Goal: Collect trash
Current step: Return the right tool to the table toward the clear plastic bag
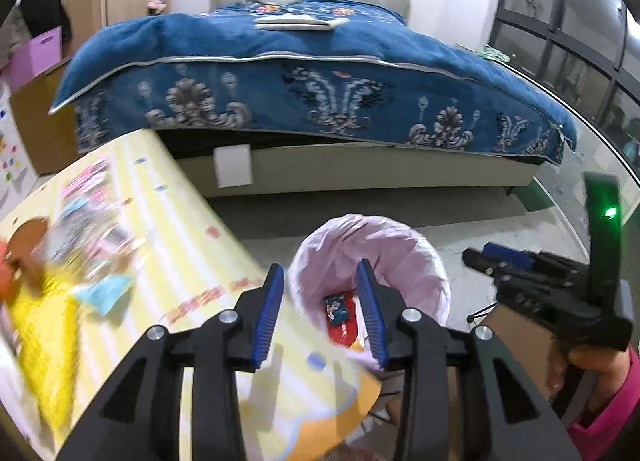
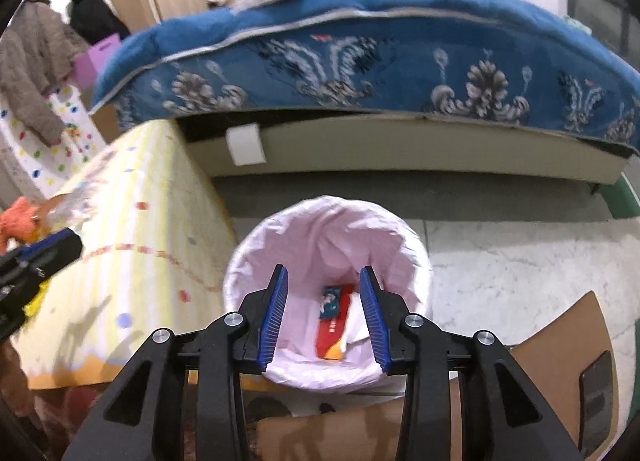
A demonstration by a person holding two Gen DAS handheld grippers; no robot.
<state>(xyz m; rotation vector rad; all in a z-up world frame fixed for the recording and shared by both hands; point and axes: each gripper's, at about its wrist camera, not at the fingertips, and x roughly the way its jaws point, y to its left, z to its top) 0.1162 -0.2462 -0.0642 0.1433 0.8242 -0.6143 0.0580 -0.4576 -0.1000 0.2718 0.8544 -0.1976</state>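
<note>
- Bin (image 2: pixel 328 293) with pink liner stands on the floor beside the table (image 2: pixel 132 245); red wrapper (image 2: pixel 334 325) lies inside
- my right gripper (image 2: pixel 325 317) hangs over it, fingers spread, empty
- my left gripper (image 1: pixel 320 313) likewise spread, empty

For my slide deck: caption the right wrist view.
Open right gripper poised above pink-lined round trash bin holding a red snack wrapper.
</note>
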